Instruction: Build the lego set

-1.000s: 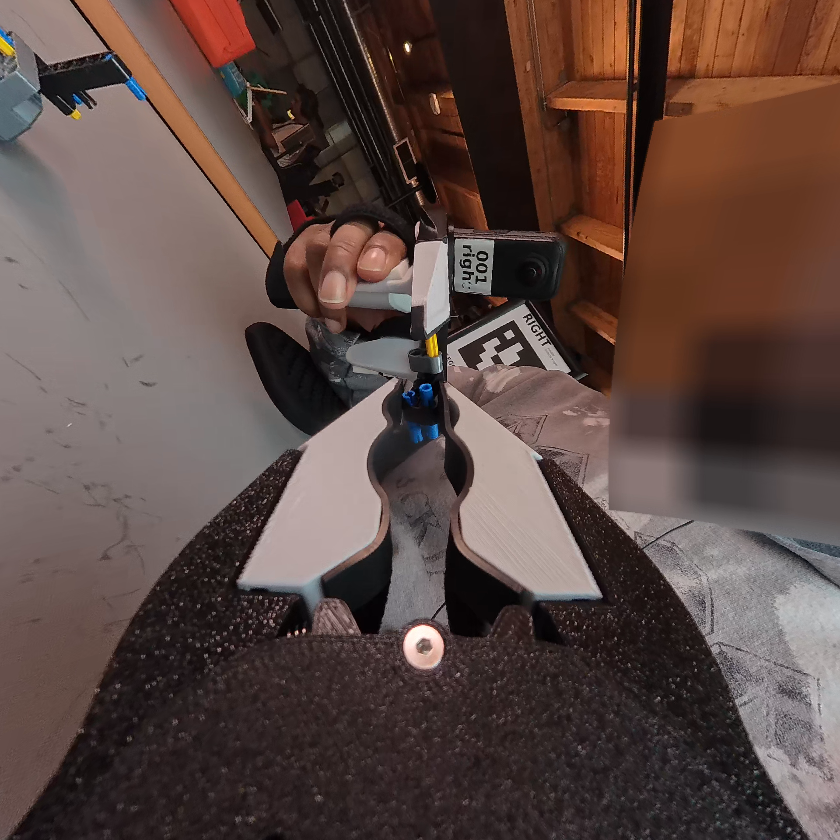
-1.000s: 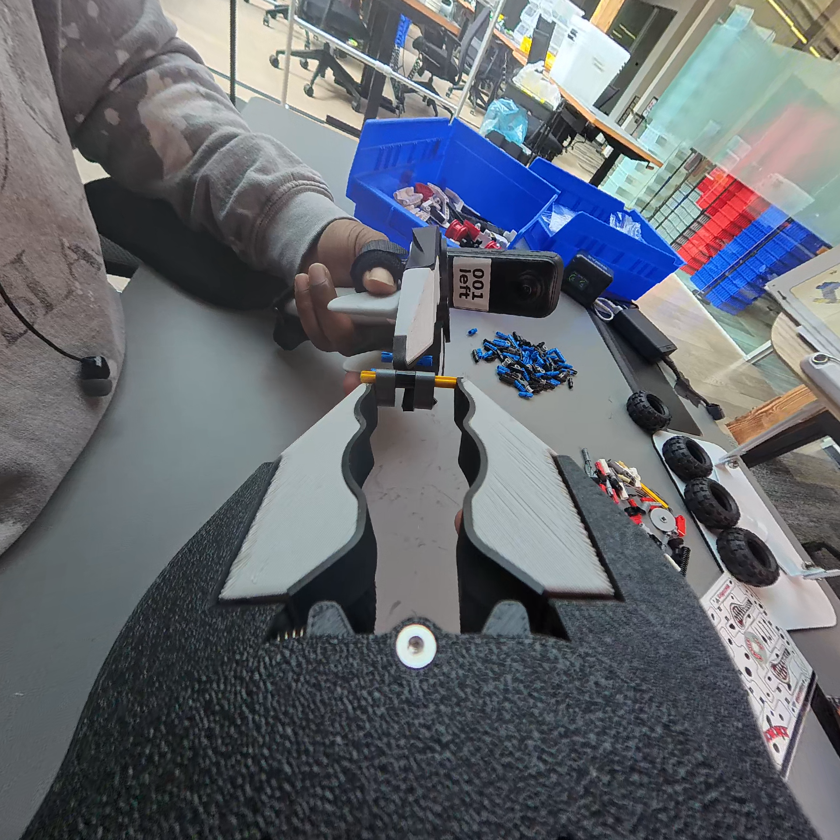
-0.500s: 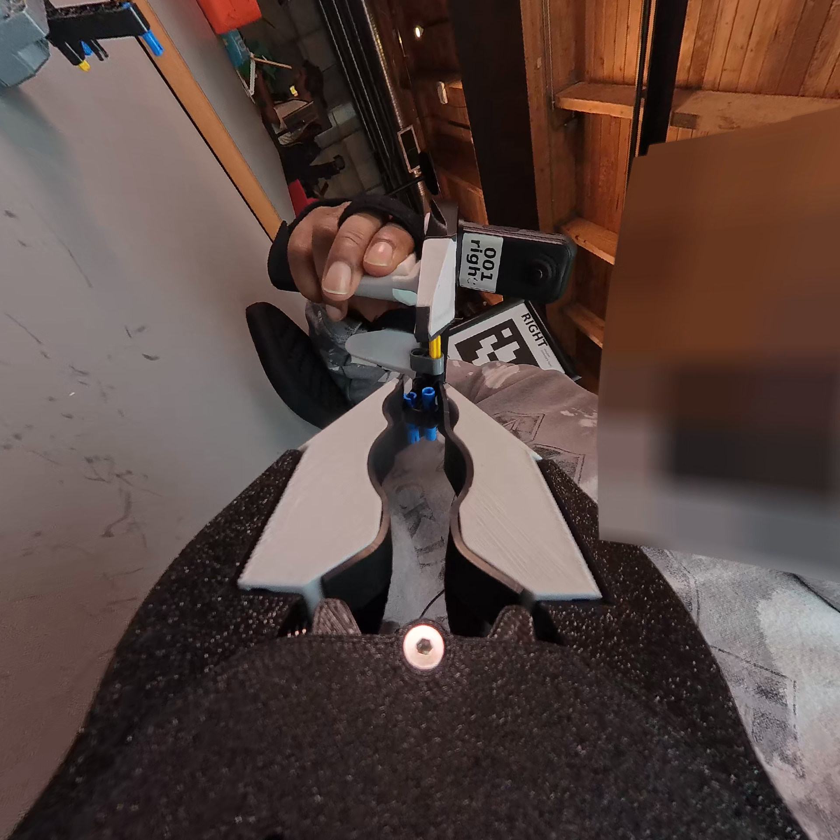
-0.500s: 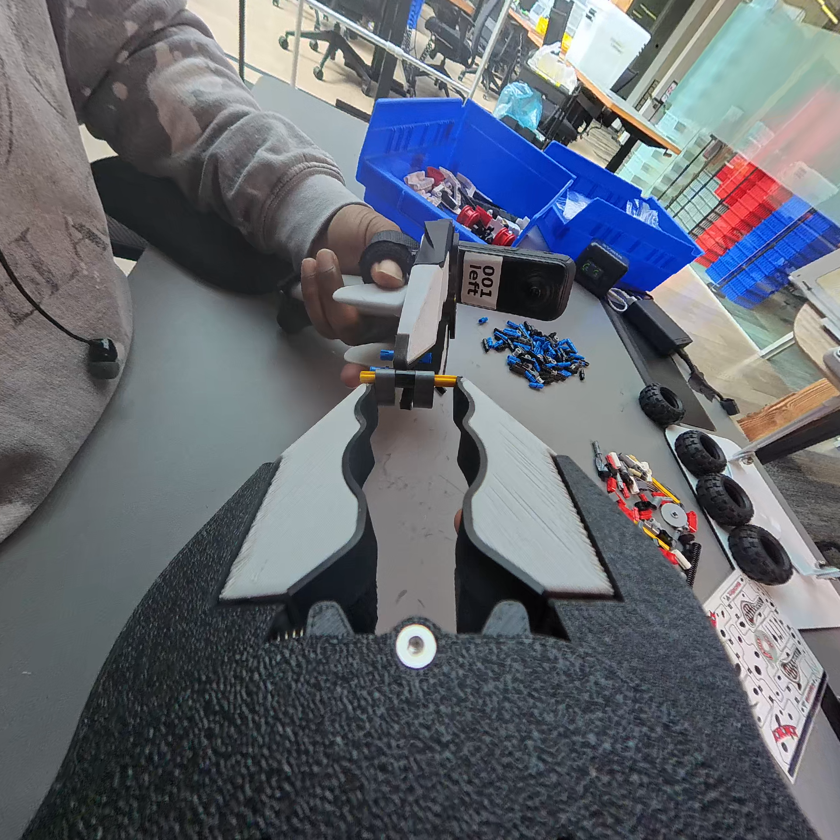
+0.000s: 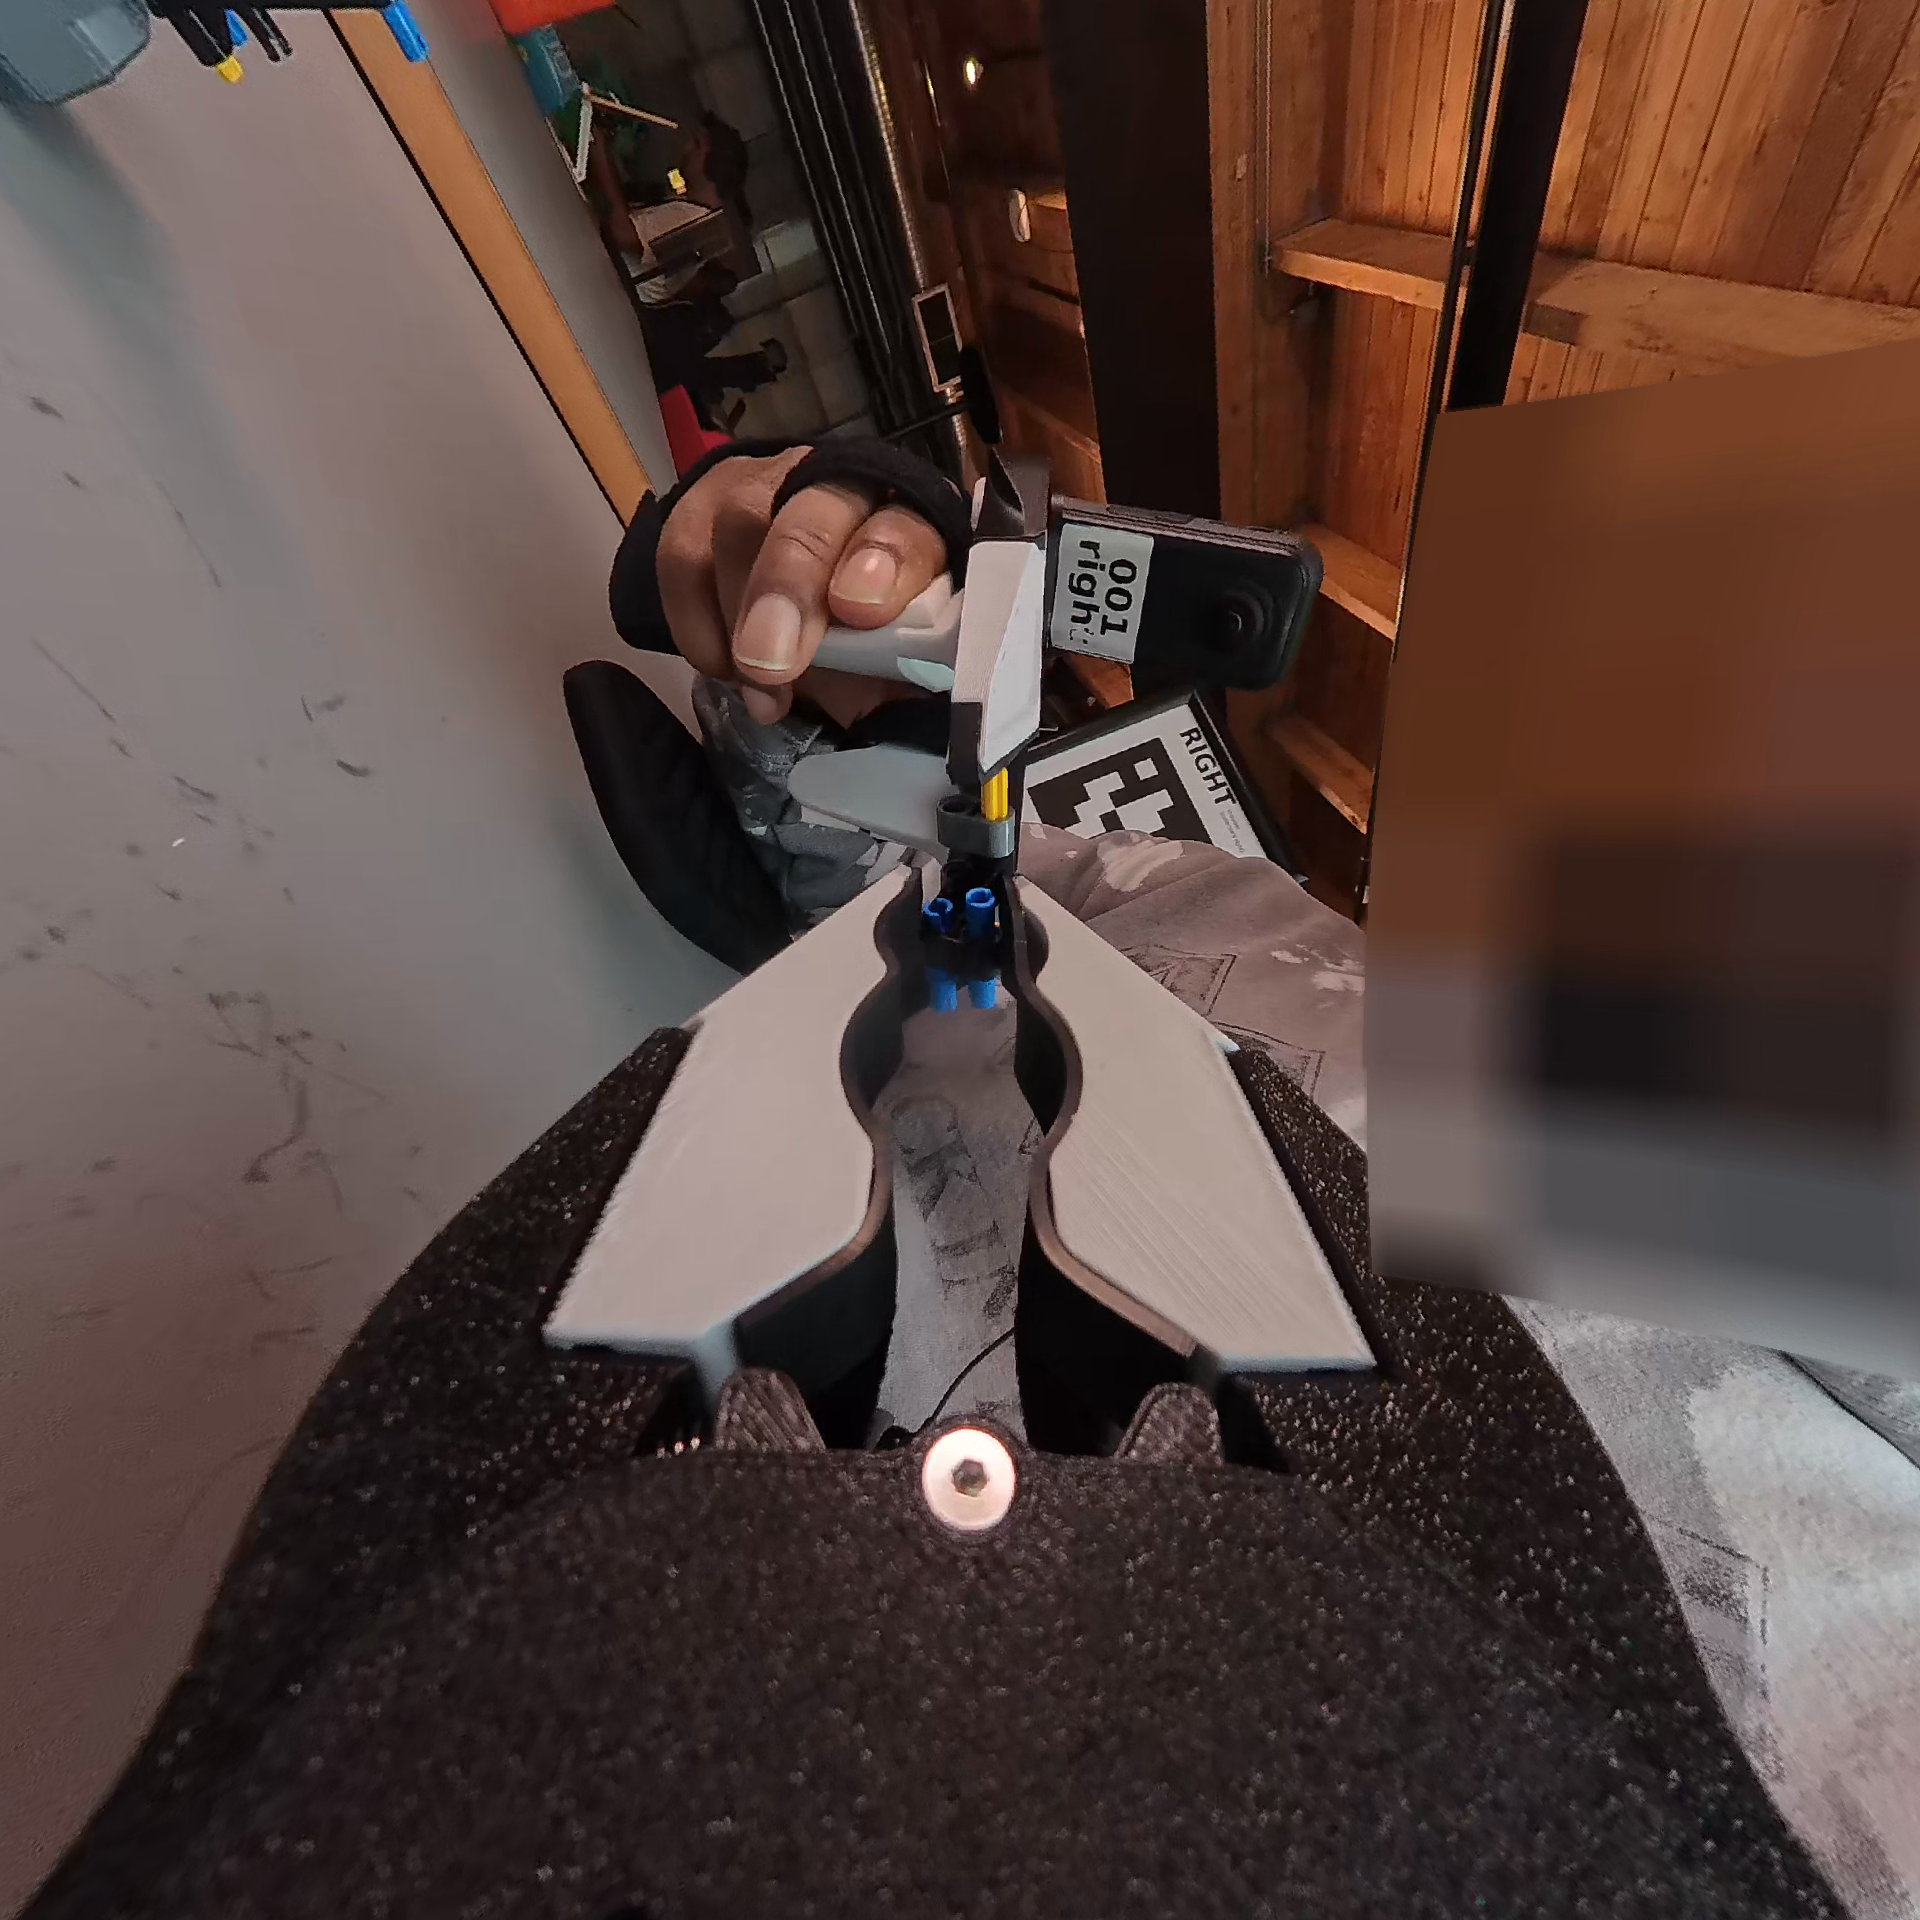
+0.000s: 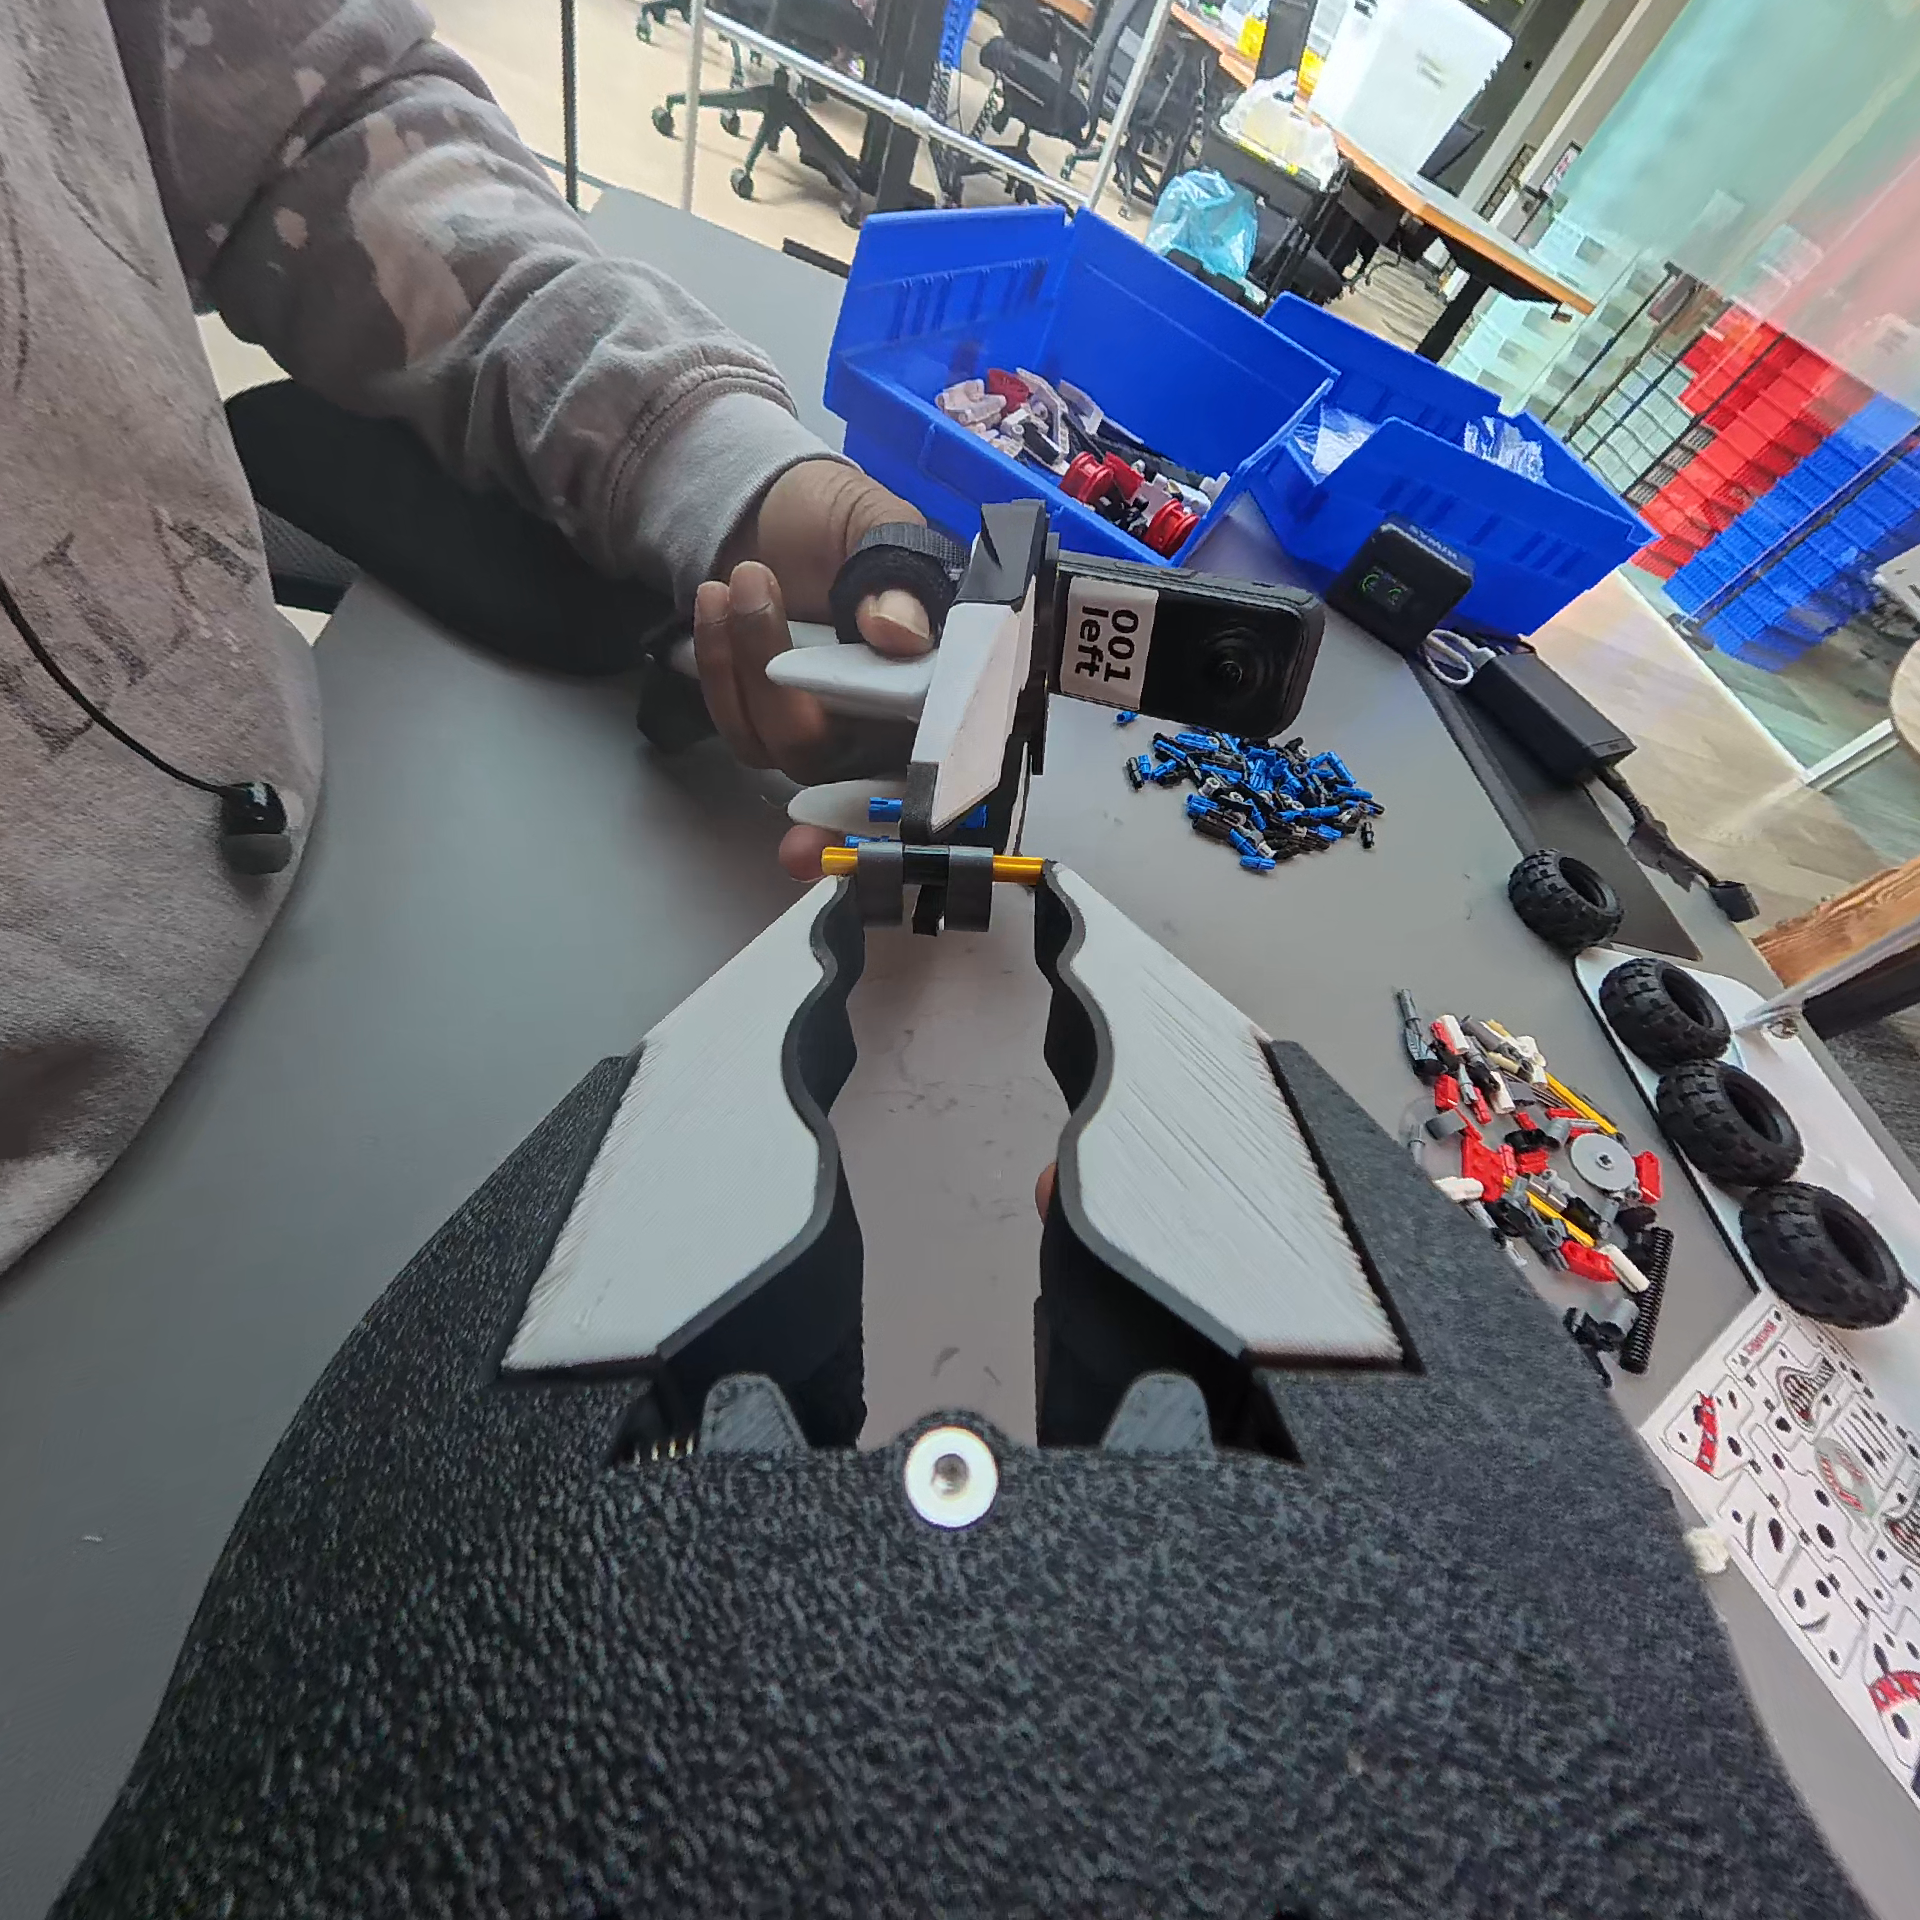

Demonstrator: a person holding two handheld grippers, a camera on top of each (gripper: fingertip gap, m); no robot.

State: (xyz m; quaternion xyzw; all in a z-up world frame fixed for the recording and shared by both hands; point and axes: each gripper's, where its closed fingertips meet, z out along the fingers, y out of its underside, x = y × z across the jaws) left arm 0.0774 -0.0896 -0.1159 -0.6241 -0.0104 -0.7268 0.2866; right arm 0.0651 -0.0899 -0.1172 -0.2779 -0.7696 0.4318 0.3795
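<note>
Both grippers meet in the air above the grey table (image 6: 468,935). My left gripper (image 5: 961,909) is shut on a small black piece with blue pins (image 5: 958,940). My right gripper (image 6: 940,883) is shut on the ends of a yellow axle (image 6: 1013,867) that carries two dark grey connectors (image 6: 881,878). The black piece touches the axle between the connectors. The left gripper also shows in the right wrist view (image 6: 935,821), and the right gripper in the left wrist view (image 5: 987,790). How the joint sits is hidden by the fingers.
Two blue bins (image 6: 1101,332) with parts stand at the back. A pile of blue and black pins (image 6: 1257,779), a heap of red and grey pieces (image 6: 1527,1153), several black tyres (image 6: 1725,1122) and a sticker sheet (image 6: 1808,1455) lie on the right. A part-built grey model (image 5: 62,42) is far left.
Both grippers stay shut on their pieces and stay together. The pair has shifted and tilted a little, so the background has slid in both views.
</note>
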